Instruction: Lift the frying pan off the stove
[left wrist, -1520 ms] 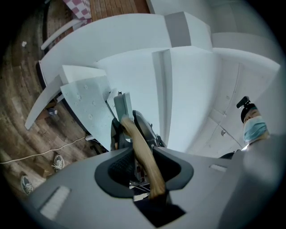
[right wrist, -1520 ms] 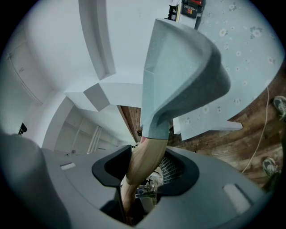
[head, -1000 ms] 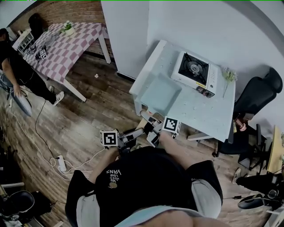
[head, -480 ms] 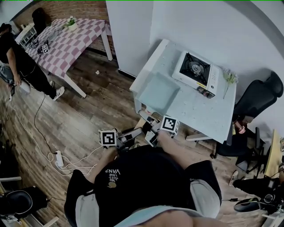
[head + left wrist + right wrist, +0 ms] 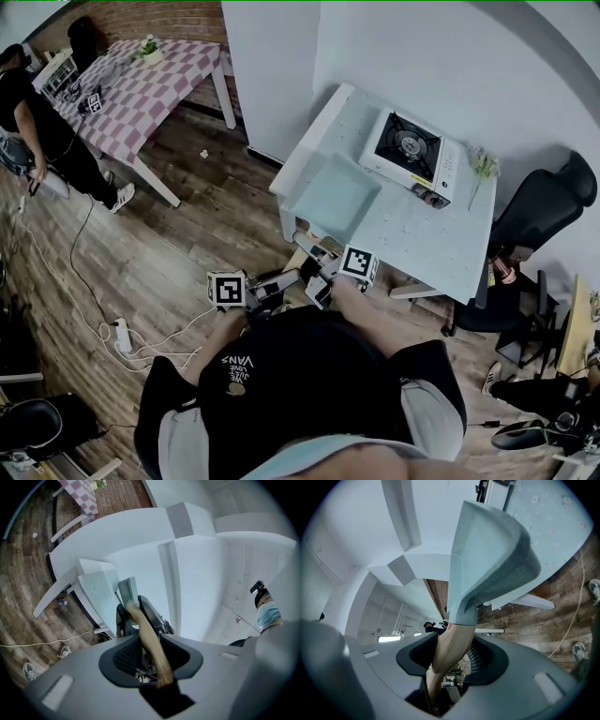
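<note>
The frying pan (image 5: 336,199) is square and pale teal, with a wooden handle (image 5: 314,248). It hangs over the near left part of the white table (image 5: 441,239), away from the stove. The white portable stove (image 5: 410,145) stands at the table's far side with its black burner bare. My right gripper (image 5: 319,274) is shut on the handle (image 5: 452,641), and the pan's underside (image 5: 487,559) rises right in front of it. My left gripper (image 5: 279,283) is shut on the same handle (image 5: 147,634) further back, and there I see the pan edge-on (image 5: 127,590).
A small bunch of flowers (image 5: 483,161) lies beside the stove. A black office chair (image 5: 544,202) stands right of the table. A checked table (image 5: 141,80) and a person in black (image 5: 37,122) are at the far left. Cables and a power strip (image 5: 122,333) lie on the wooden floor.
Both grippers and the pan keep their places. The head view has shifted slightly, and the person at the far left has moved a little.
</note>
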